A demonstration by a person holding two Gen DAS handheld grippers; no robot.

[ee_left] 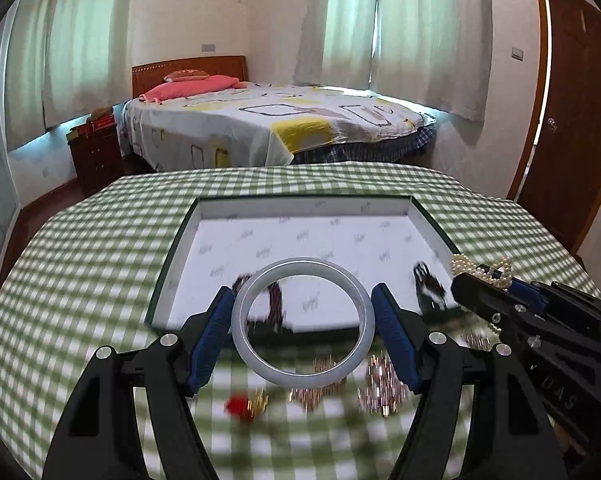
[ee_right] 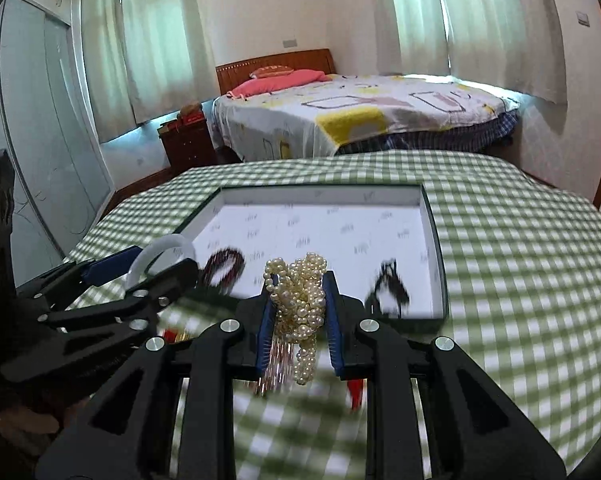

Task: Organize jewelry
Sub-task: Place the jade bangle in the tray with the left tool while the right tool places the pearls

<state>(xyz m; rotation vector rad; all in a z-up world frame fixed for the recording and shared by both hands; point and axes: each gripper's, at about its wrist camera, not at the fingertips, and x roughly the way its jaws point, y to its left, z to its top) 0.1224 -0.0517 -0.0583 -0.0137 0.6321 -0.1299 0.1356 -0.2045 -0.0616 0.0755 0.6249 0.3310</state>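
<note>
My left gripper (ee_left: 302, 310) is shut on a pale grey bangle (ee_left: 256, 350), held above the near edge of the white box tray (ee_left: 204, 210). My right gripper (ee_right: 298, 292) is shut on a bunched pearl necklace (ee_right: 300, 300), also near the tray's (ee_right: 434, 216) front edge. It shows in the left wrist view at the right (ee_left: 482, 270). Inside the tray lie a dark red bead bracelet (ee_right: 226, 264) and a black piece (ee_right: 388, 284). Gold-pink jewelry (ee_left: 380, 384) and a red and gold piece (ee_left: 244, 404) lie blurred on the cloth below the bangle.
The table has a green and white checked cloth (ee_left: 80, 264). Beyond it stand a bed (ee_left: 268, 120), a dark nightstand (ee_left: 96, 152) and a wooden door (ee_left: 572, 120) at the right.
</note>
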